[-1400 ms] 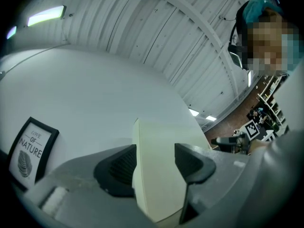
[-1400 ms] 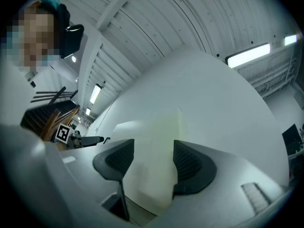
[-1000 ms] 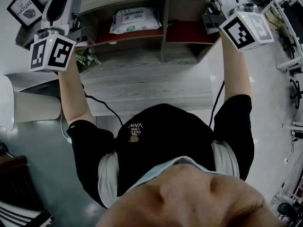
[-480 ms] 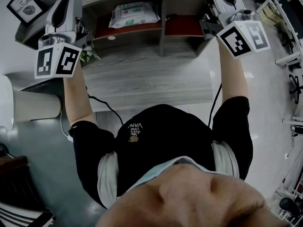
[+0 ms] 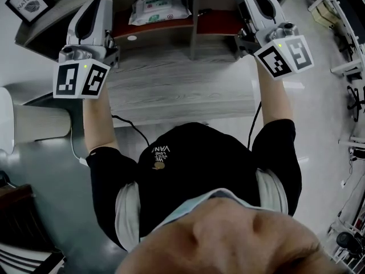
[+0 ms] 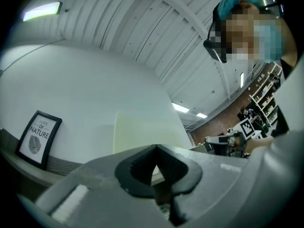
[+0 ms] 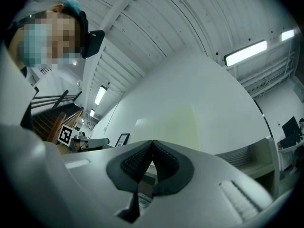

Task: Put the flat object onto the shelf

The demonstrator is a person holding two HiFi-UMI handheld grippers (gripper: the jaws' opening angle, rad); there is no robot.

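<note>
Claws shut, empty.
Left claw (image 6: 156,148) and right claw (image 7: 152,144) faced the pale board (image 6: 142,132); any retreat should clear the shelf (image 5: 193,21).

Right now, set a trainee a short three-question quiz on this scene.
1. True or false: the left claw and the right claw both stand wide open.
2. In the head view, what lies in the left compartment of the shelf?
A. a pack of wet wipes
B. a mug
C. a stack of plates
3. Fill in: the large word on the framed picture reads ____.

Key
1. False: both claws are shut, with nothing between them.
2. A
3. NATURE
</note>
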